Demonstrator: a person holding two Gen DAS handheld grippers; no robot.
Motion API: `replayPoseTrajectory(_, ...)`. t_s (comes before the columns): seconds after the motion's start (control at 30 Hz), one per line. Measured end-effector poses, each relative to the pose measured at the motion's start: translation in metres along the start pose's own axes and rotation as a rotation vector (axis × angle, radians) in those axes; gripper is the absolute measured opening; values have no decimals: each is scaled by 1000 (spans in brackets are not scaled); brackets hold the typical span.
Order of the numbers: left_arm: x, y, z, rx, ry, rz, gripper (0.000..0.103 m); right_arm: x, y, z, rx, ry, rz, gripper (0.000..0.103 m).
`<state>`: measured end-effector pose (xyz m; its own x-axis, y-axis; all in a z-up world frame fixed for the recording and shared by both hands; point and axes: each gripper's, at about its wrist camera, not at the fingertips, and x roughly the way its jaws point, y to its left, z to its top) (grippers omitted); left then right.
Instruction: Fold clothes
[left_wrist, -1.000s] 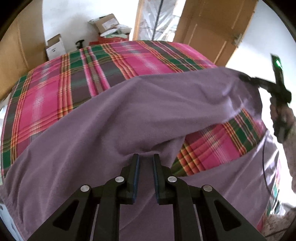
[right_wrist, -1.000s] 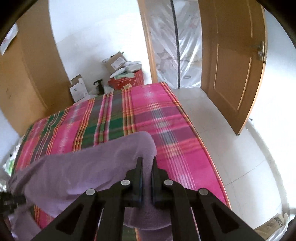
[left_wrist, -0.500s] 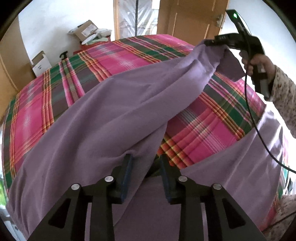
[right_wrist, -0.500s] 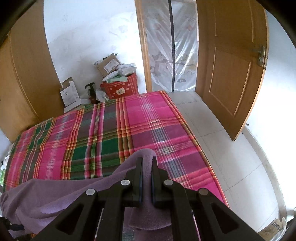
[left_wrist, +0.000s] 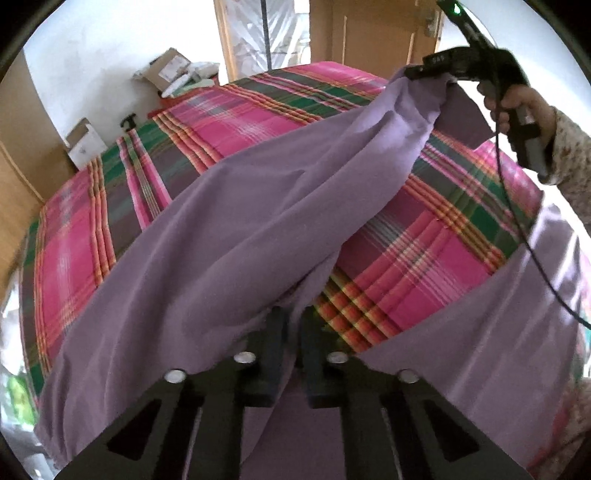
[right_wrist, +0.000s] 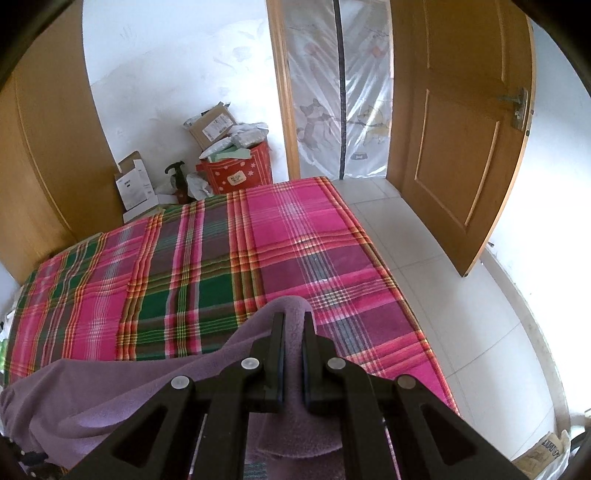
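left gripper (left_wrist: 291, 325): fingers clenched on a bunched fold of the purple garment (left_wrist: 229, 229), cloth pinched between the two pads at the near edge of the bed. from there the garment runs in a raised band up and to the right, lifted off the plaid bedspread (left_wrist: 436, 236), with a second stretch of purple hanging along the bed's near right side.

right gripper (right_wrist: 293, 325): fingers clamped on the other end of the same garment, fabric visible in the narrow gap between the pads and drooping below them. in the left wrist view this gripper sits at upper right, held by a hand (left_wrist: 517, 107) in a patterned sleeve, a black cable (left_wrist: 517, 221) trailing down from it.

beyond the bed: cardboard boxes (right_wrist: 212, 122) and a red bin (right_wrist: 240, 173) against the white wall, a wooden door (right_wrist: 461, 129) open at right.
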<state>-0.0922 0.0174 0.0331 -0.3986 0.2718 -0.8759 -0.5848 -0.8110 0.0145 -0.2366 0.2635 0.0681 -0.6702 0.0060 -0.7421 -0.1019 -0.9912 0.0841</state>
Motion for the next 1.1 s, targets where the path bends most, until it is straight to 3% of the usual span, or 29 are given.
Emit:
replayPoseTrajectory(0.33,-29,6,-14,-3,-32,-163,2,-9,0,6,-6,-24,-18,7)
replayPoseTrajectory(0.5,-21,-2,-19,35,-14,-191,2,-1,-2,3,-22,0,-46,7)
replayPoseTrajectory(0.67,-12,-7,-23,41,12,-170,4,11,-9,-5,-13,37,-54,7)
replayPoseTrajectory(0.8,-20,-16,-13,53,-64,-105,15,13,-10,-6,-14,59,-32,8)
replayPoseTrajectory(1.1,14,-40,4,139,-30,-16,15,-24,-40,-17,66,16,55,28)
